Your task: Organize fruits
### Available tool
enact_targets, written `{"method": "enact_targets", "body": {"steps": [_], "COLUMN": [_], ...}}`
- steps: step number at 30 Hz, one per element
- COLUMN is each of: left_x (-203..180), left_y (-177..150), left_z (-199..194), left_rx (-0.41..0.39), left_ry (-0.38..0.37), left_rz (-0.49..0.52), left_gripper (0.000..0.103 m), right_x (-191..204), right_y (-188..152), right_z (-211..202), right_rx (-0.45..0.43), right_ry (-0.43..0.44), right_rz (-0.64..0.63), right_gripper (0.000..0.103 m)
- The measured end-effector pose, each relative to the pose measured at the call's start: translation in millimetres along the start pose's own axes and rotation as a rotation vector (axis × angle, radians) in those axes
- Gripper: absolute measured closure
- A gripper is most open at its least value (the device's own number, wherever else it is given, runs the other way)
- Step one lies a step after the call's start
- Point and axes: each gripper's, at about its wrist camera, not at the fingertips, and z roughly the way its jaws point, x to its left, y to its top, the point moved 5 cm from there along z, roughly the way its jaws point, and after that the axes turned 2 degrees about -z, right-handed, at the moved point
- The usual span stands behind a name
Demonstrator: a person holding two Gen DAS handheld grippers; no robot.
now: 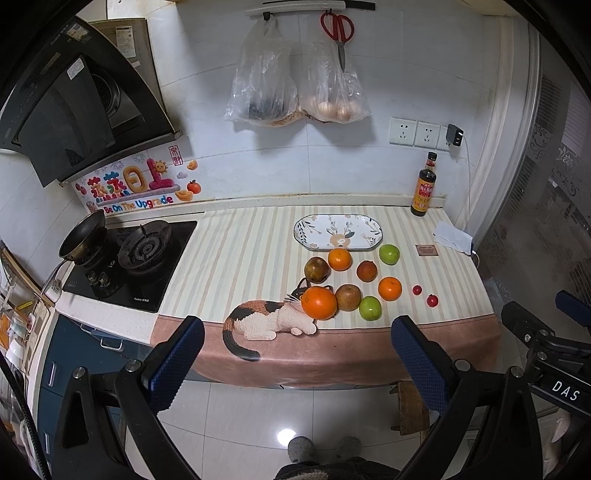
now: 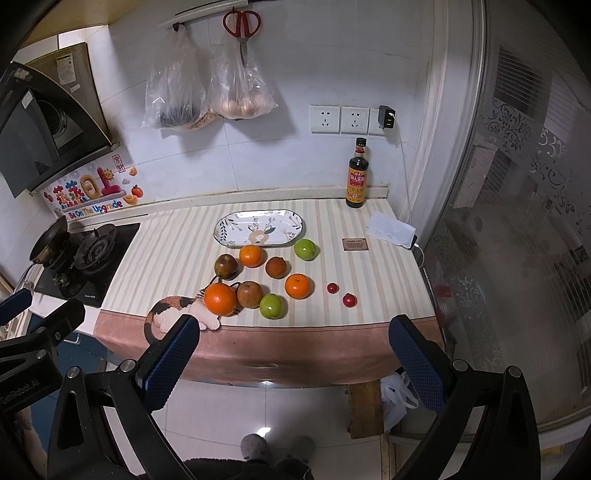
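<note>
Several fruits lie loose on the striped counter mat: a big orange [image 1: 318, 302] [image 2: 220, 299], two smaller oranges [image 1: 389, 288] [image 2: 297, 285], two green apples [image 1: 370, 308] [image 2: 272, 306], brownish fruits [image 1: 348, 297] [image 2: 249, 294] and two small red fruits [image 1: 432, 300] [image 2: 349, 300]. An oval patterned plate [image 1: 338, 232] [image 2: 259, 228] sits bare behind them. My left gripper [image 1: 295, 363] and right gripper [image 2: 293, 363] are both open and empty, held over the floor in front of the counter edge, apart from all fruit.
A gas stove [image 1: 129, 258] with a pan [image 1: 83, 236] is at the left. A dark sauce bottle [image 2: 357, 173], a white cloth [image 2: 389, 227] and a small card [image 2: 355, 244] stand at the back right. Bags and scissors [image 2: 241, 24] hang on the wall.
</note>
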Motion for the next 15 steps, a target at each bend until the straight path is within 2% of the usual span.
{"method": "enact_targets", "body": {"steps": [15], "left_x": [-5.6], "left_y": [2.2], "left_z": [-9.3], "left_rx": [-0.005], "left_ry": [-0.007], "left_rz": [0.005], "left_gripper": [0.0], "right_x": [1.2], "right_y": [2.8], "right_z": [-3.2], "right_rx": [-0.007], "right_ry": [0.002], "right_rz": [0.001], "right_gripper": [0.0]}}
